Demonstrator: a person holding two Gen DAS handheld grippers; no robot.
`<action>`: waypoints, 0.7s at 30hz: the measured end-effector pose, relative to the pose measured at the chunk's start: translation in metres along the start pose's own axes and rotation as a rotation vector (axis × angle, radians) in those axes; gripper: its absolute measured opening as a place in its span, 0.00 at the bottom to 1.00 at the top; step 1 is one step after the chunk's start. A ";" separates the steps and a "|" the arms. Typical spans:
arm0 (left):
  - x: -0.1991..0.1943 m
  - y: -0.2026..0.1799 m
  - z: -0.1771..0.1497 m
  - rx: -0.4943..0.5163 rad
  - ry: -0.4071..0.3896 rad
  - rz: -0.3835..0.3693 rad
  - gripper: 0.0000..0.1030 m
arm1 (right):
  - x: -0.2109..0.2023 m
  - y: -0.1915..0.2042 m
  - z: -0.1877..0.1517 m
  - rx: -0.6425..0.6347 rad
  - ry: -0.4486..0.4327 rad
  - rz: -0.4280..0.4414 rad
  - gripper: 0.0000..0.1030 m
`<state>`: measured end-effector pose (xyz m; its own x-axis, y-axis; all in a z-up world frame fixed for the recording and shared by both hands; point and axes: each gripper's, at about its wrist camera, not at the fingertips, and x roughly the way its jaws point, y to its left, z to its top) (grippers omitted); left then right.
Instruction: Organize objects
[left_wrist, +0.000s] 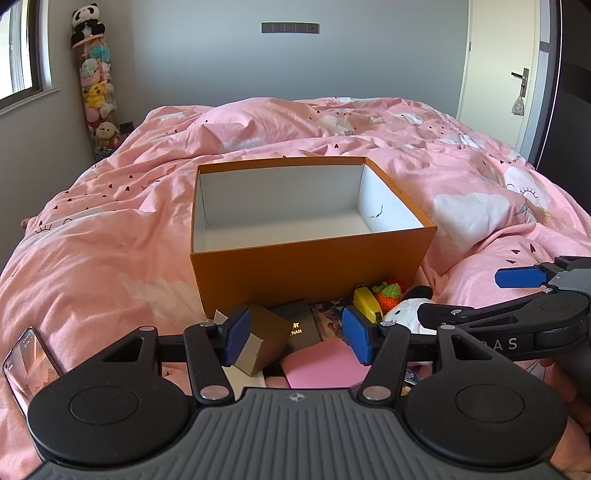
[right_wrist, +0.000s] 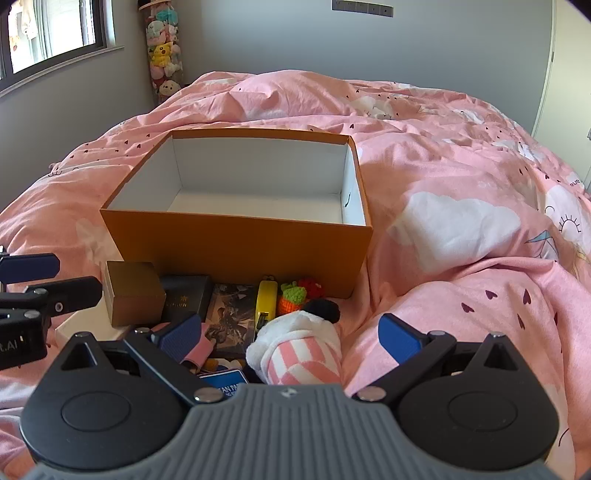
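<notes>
Left gripper: jaws apart, empty, over small brown box.
Right gripper: spread wide, empty, astride plush toy.
Orange box: empty, mid-bed.
Risk: soft plush slipping; clutter snagging.

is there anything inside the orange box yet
No, the orange box shows only its bare white floor and walls, while the small items such as the yellow tape measure lie on the bed in front of it.

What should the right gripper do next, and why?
Probably ease the right gripper down and close on the plush toy. Its jaws stand wide open with the toy lying between them, not pinched. The orange box just behind is empty, so the toy could go in there.
</notes>
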<state>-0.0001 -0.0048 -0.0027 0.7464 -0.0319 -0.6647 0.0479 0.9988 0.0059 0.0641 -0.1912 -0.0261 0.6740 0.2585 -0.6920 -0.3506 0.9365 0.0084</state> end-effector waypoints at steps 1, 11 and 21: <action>0.000 0.000 0.000 0.000 0.003 -0.001 0.66 | 0.002 -0.001 0.000 0.000 0.003 0.001 0.99; 0.002 0.003 0.000 -0.020 0.022 0.006 0.66 | 0.002 0.001 -0.001 -0.002 0.006 0.003 0.99; 0.002 0.002 0.000 -0.021 0.024 0.007 0.66 | 0.002 0.000 -0.001 -0.001 0.008 0.003 0.99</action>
<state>0.0011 -0.0026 -0.0041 0.7303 -0.0238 -0.6827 0.0284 0.9996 -0.0045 0.0648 -0.1908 -0.0282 0.6679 0.2593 -0.6977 -0.3532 0.9355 0.0096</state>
